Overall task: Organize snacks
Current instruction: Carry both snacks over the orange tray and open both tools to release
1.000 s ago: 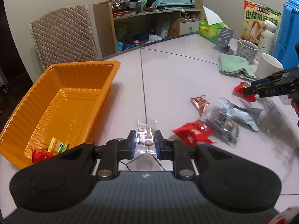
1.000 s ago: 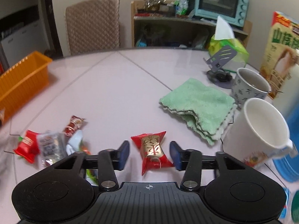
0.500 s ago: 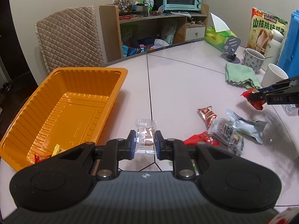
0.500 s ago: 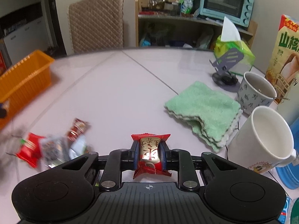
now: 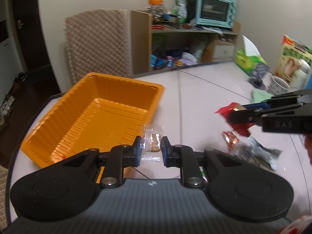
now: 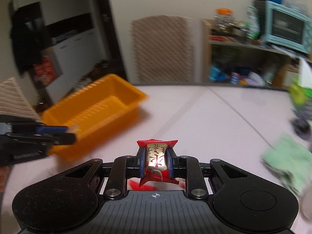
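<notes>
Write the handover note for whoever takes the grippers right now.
Left gripper: shut on a clear-wrapped snack, by the orange bin's near corner.
Right gripper: shut on a red-and-gold candy, off the table.
Done: both picked.
Left: drop both in the bin, then fetch the loose packets on the table's right side.

Left gripper (image 5: 151,148) angles downward, fingers (image 5: 137,150) clamped on a clear packet; right gripper (image 6: 155,162) pinches a red candy.
</notes>
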Demonstrator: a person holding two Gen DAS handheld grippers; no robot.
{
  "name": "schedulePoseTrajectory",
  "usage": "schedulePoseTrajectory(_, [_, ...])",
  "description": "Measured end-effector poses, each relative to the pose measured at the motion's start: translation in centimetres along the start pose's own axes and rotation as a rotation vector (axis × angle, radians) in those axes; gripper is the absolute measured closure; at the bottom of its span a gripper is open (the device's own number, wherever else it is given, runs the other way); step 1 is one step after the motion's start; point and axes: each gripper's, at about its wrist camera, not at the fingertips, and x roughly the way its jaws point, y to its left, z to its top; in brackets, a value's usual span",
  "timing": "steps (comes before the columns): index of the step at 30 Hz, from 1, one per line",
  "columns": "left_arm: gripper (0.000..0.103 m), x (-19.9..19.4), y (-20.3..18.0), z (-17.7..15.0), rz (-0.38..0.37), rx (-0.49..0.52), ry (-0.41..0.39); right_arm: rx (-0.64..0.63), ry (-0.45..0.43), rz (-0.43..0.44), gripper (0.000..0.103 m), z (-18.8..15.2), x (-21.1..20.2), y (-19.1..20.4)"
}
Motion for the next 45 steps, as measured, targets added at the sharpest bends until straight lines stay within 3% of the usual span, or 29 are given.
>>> schedulePoseTrajectory(9, [0.084, 1.4, 4.0, 2.3, 0.087, -0.12, -0.002, -0.079, -0.018, 0.13, 0.08, 5.0, 7.4, 5.1])
schedulePoseTrajectory(25, [0.084, 6.5, 7.7, 4.3, 0.171, -0.215, 0.037, -0.118, 0.032, 0.161, 0.08, 6.9, 16.6, 5.8])
schedulePoseTrajectory(40, [0.083, 8.8, 9.1, 4.2, 0.199, -0.238, 0.087, -0.065, 0.045, 0.148, 0.08, 7.1, 19.4, 5.2])
schedulePoseTrajectory(45, [0.068, 8.5, 9.4, 4.1, 0.206, -0.248, 0.079, -0.045, 0.048, 0.138, 0.075, 7.3, 19.2, 5.1])
